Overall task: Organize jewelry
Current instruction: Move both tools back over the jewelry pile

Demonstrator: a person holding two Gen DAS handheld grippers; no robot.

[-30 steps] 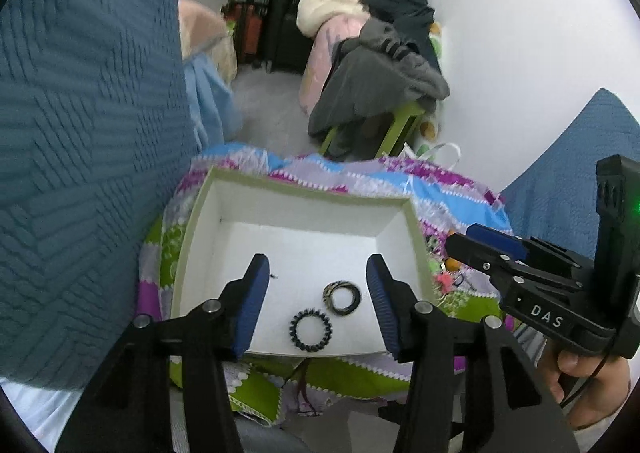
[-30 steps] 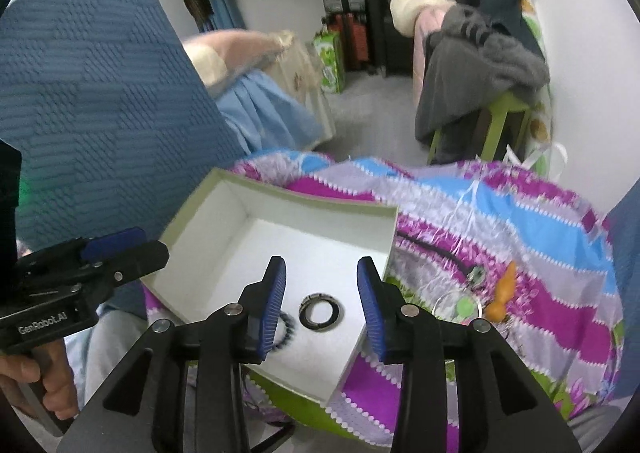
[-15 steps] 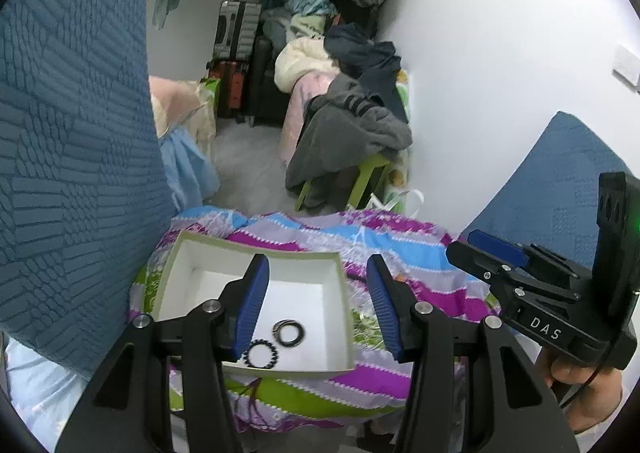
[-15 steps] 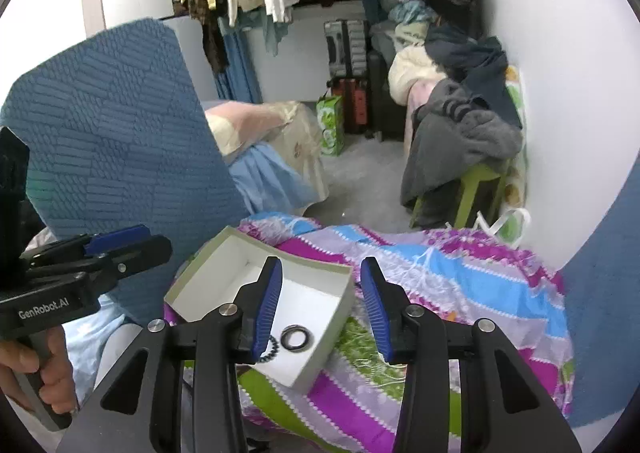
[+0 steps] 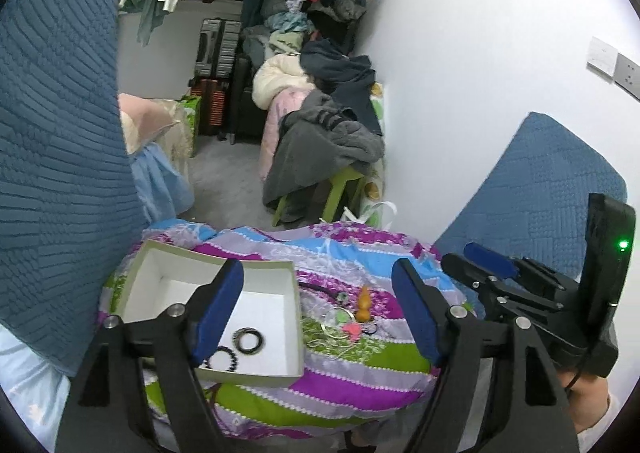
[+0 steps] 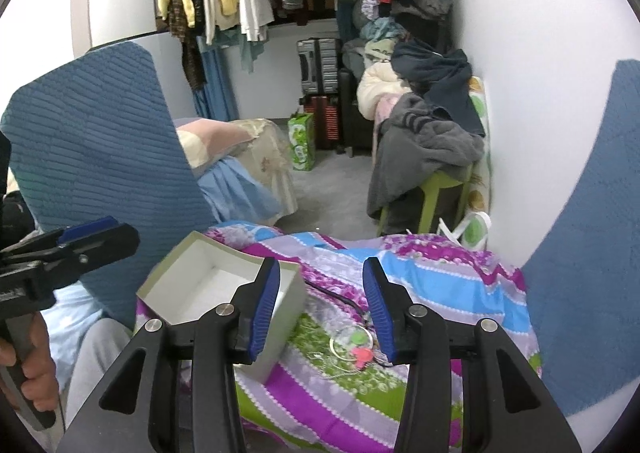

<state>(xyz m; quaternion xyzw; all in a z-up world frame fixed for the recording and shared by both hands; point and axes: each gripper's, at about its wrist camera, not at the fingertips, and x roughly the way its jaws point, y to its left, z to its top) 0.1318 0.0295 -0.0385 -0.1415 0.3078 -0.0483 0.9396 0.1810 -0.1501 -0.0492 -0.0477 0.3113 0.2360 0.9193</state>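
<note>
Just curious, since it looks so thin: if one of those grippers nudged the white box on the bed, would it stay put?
Probably not. The white box looks like thin card holding only two bracelets, so likely light. It sits on a soft, rumpled quilt, so a push might tilt or slide it rather than meet firm resistance.

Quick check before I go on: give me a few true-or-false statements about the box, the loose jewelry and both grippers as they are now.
1. Two dark rings lie inside the white box: a beaded bracelet and a banded ring. True.
2. The left gripper is clamped on a bracelet. False: its jaws are wide apart and hold nothing.
3. Loose jewelry lies on the striped blanket, to the right of the box. True.
4. The right gripper is shut. False: it is open and empty.
5. The orange piece is in the box. False: it lies on the blanket, outside it.
</note>
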